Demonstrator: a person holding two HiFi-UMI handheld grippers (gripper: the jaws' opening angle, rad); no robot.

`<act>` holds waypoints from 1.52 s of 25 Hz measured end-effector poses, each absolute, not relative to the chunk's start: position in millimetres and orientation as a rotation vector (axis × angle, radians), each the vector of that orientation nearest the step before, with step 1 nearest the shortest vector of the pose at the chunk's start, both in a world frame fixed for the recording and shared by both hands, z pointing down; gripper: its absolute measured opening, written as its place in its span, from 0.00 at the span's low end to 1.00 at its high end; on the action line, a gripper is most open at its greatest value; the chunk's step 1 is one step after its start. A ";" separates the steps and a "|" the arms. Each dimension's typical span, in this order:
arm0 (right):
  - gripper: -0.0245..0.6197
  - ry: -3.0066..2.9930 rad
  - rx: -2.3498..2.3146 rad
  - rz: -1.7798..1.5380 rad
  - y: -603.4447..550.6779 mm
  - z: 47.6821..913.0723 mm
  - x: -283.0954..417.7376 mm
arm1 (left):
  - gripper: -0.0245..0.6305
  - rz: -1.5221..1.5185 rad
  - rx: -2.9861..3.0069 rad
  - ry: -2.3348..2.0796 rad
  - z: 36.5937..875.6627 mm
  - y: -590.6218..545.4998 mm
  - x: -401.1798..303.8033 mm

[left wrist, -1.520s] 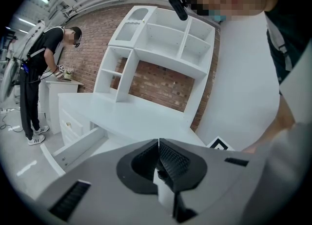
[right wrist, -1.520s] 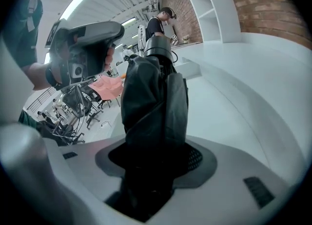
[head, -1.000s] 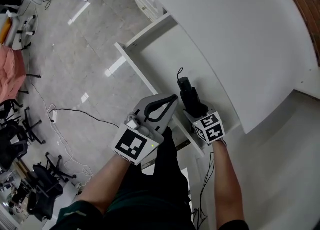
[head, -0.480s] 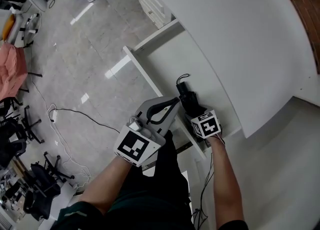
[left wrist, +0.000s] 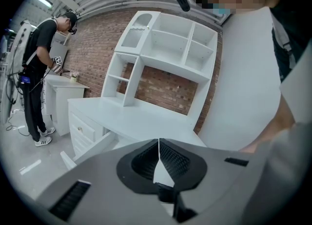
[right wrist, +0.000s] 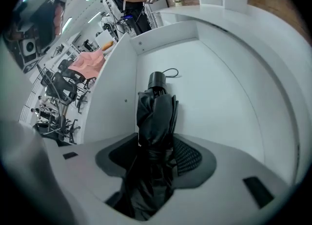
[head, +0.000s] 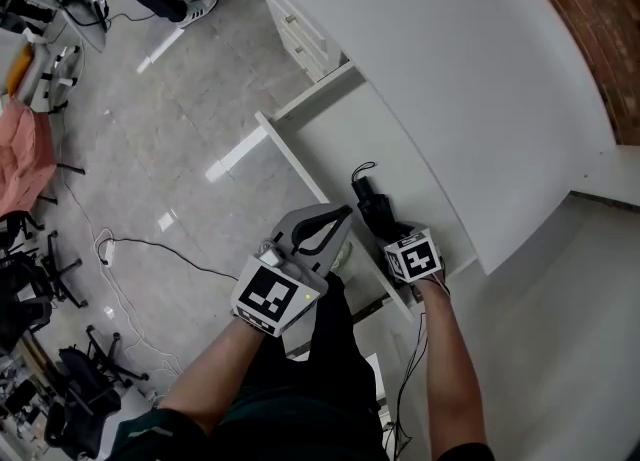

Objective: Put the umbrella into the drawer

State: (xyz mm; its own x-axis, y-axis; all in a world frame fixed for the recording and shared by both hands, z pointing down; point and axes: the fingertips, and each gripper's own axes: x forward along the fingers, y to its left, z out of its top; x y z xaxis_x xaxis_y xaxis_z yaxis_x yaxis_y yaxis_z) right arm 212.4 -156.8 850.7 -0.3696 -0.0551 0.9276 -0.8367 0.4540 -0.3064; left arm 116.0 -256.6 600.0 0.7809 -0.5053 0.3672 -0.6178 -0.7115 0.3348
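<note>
A folded black umbrella (head: 371,203) points into the open white drawer (head: 372,137), handle end and wrist loop away from me. My right gripper (head: 387,226) is shut on its fabric end, inside the drawer near its right side. In the right gripper view the umbrella (right wrist: 156,114) runs out from between the jaws of the right gripper (right wrist: 157,147) over the drawer floor (right wrist: 214,87); I cannot tell if it touches. My left gripper (head: 349,212) hovers above the drawer's front panel, just left of the umbrella. In its own view the left gripper (left wrist: 158,144) is shut on nothing.
The white desk top (head: 470,79) overhangs the drawer's far side. A cabinet with knobbed drawers (head: 300,37) stands further along. Cables (head: 130,247) and chairs lie on the grey floor at left. A person (left wrist: 39,72) stands beyond. Brick wall (head: 600,19) runs behind.
My right gripper has carried the umbrella slightly lower in the drawer. The left gripper has stayed shut beside it; the view has shifted a little.
</note>
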 end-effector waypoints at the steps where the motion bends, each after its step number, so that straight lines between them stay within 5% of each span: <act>1: 0.36 -1.756 0.784 1.020 -158.6 845.4 214.0 | 0.06 0.349 2.527 -0.843 599.3 -255.2 115.1; 14: 0.08 -1.878 1.232 0.962 -185.8 727.9 234.5 | 0.06 0.400 2.524 -0.764 573.5 -235.8 112.5; 38: 0.05 -2.207 1.833 0.756 -156.2 482.7 212.1 | 0.06 0.303 2.574 -0.703 466.4 -188.4 81.6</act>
State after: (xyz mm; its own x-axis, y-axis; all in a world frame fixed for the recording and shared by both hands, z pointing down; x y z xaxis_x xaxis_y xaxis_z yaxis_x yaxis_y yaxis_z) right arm 212.1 -156.2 482.7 -0.2272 -0.8677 0.4421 -0.9565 0.1135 -0.2687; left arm 81.6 -188.4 466.4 0.8458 -0.4262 0.3209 -0.5258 -0.7676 0.3665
